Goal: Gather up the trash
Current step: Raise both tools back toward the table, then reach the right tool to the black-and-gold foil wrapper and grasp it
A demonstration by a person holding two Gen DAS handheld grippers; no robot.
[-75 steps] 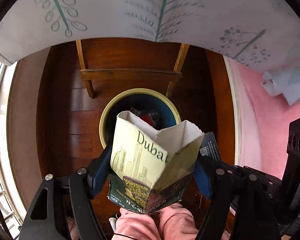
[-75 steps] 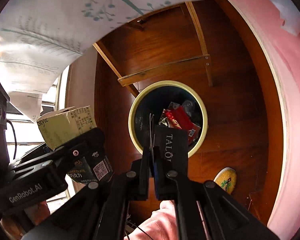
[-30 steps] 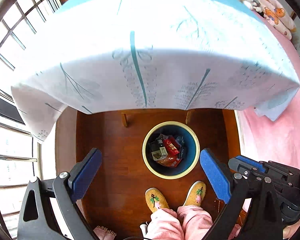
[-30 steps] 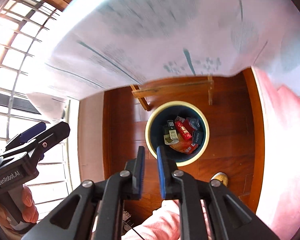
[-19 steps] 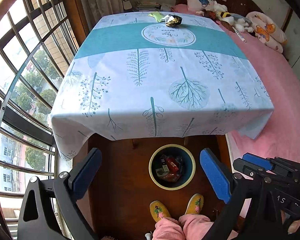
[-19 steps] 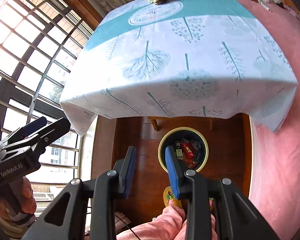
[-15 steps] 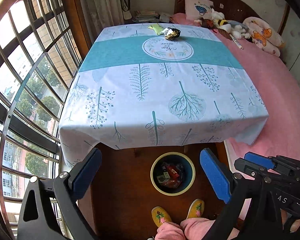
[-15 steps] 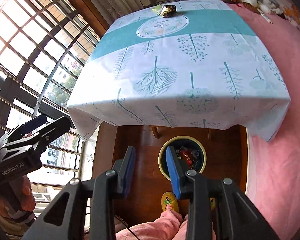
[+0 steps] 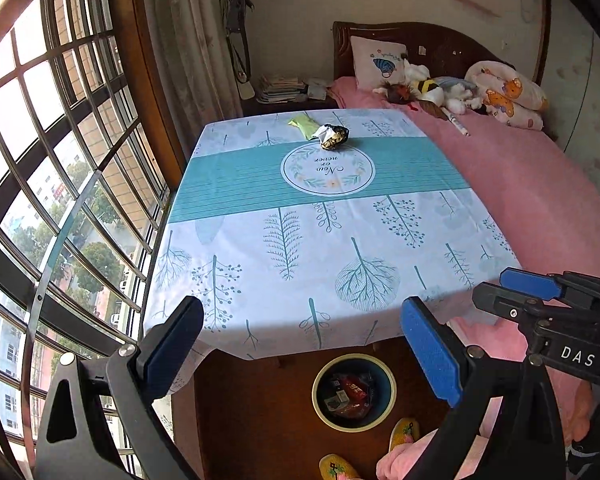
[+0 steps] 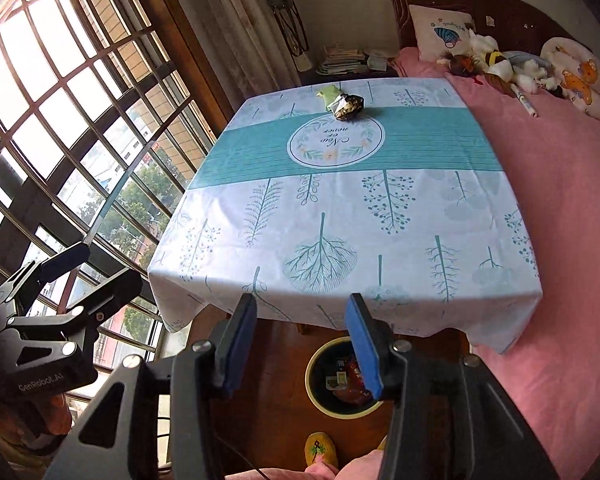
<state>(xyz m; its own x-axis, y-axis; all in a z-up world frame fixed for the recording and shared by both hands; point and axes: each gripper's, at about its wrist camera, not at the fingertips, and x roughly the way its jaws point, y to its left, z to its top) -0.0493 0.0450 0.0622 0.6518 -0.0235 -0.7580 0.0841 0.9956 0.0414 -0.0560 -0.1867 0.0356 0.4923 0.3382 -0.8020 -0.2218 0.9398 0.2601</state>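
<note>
Two pieces of trash remain at the table's twelve o'clock end, well apart from both tools: a crumpled black-and-gold foil wrapper [image 9: 333, 136] with a silvery inner face, and a flat pale-green plastic packet [image 9: 302, 125] touching it at its ten o'clock. The left gripper [image 9: 298, 344] hangs empty over the near edge of the white leaf-printed tablecloth [image 9: 260, 248], its blue pads spread wide; the right gripper [image 10: 300, 344] is also empty, its pads parted by a narrower gap. Below, at six o'clock, the round yellow-rimmed blue waste bin [image 9: 319, 408] already holds several wrappers. Both leftovers look light and soft. The foil ball should crush and hold its shape, so pinching across its bulging middle seems safest. The green packet lies flat and may be slippery, so a raised edge or corner is probably the better hold.
</note>
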